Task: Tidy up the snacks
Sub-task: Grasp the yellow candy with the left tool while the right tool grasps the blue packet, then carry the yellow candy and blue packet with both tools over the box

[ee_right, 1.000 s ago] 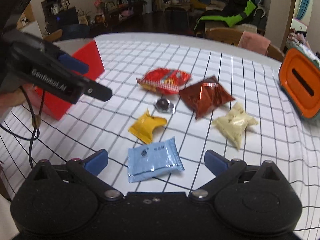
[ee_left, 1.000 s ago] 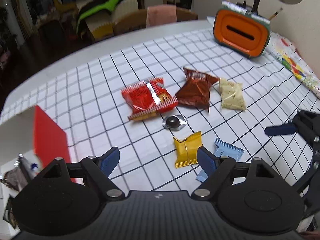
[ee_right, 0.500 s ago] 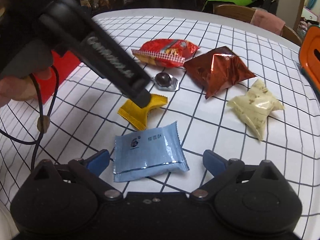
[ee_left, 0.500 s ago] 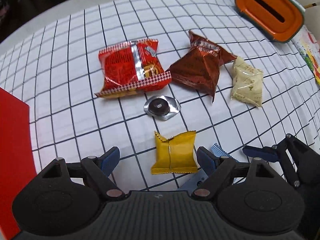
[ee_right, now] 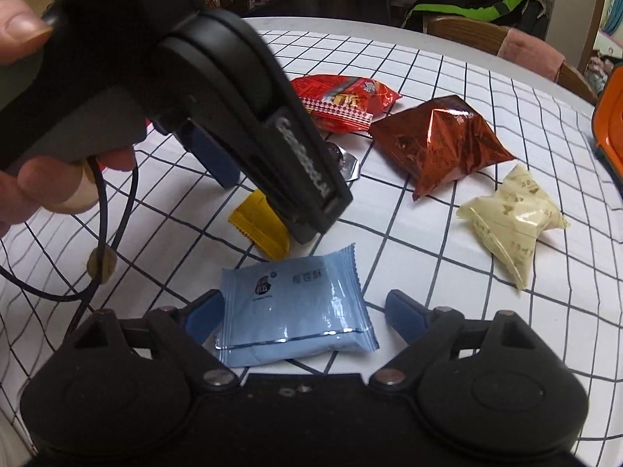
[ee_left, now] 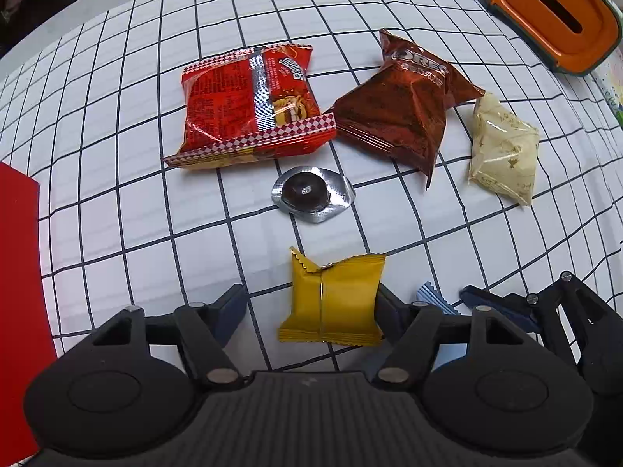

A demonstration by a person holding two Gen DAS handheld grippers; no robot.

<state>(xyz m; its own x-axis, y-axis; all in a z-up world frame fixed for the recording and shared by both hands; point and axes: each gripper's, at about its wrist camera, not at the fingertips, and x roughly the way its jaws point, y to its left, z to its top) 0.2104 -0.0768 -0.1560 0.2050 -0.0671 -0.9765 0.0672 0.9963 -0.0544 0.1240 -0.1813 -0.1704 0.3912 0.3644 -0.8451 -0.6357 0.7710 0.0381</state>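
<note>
My left gripper (ee_left: 311, 307) is open, low over the checked cloth, with a yellow snack packet (ee_left: 331, 303) between its fingers, against the right one. My right gripper (ee_right: 303, 311) is open around a light blue packet (ee_right: 296, 307). Beyond lie a red noodle packet (ee_left: 249, 105), a brown Oreo bag (ee_left: 405, 105), a cream packet (ee_left: 502, 151) and a foil-wrapped chocolate (ee_left: 311, 194). In the right wrist view the left gripper's body (ee_right: 233, 109) hides part of the yellow packet (ee_right: 261, 225).
A red box (ee_left: 15, 311) stands at the left edge of the left wrist view. An orange container (ee_left: 553, 11) with a slot sits at the far right. Chairs and a room lie beyond the table's far edge.
My left gripper has dropped and moved forward until the yellow packet sits between its fingers. My right gripper has closed in on the blue packet, which now lies between its fingers.
</note>
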